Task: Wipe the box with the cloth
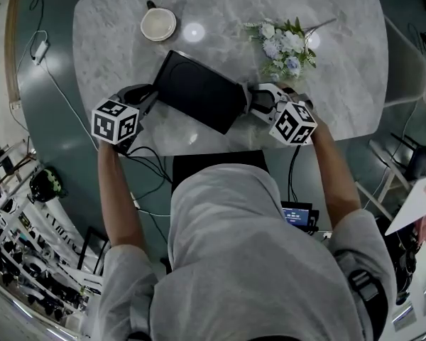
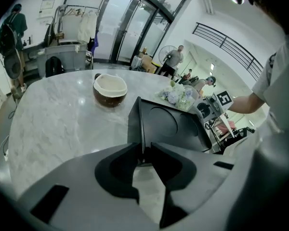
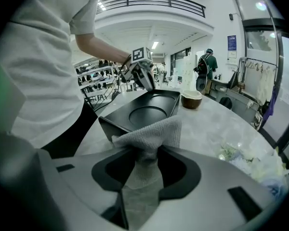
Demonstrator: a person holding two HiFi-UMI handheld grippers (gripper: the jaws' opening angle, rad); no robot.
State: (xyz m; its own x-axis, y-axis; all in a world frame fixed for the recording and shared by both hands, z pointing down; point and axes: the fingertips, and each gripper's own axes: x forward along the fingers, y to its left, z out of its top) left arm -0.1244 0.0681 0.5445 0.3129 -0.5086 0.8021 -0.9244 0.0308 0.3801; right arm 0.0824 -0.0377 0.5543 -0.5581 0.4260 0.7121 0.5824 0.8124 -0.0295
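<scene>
Box point(image 1: 199, 91) being braced for wiping: left hand-held gripper point(image 2: 144, 154) pinching its wall; right hand-held gripper point(image 3: 145, 152) spread around loose cloth point(image 3: 154, 131).

left forearm point(image 1: 117, 190) and right forearm point(image 1: 335, 176) reach forward, bare and spread apart. left gripper point(image 1: 150, 94) tilts downward, jaws clamped on a thin wall of the box point(image 2: 171, 124). right gripper point(image 1: 254, 99) tilts downward, jaws parted, with the cloth point(image 3: 151, 134) bunched between them.

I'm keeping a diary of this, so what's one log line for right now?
left gripper: shut on box edge | right gripper: jaws apart, cloth between them | cloth: draped over box corner
</scene>
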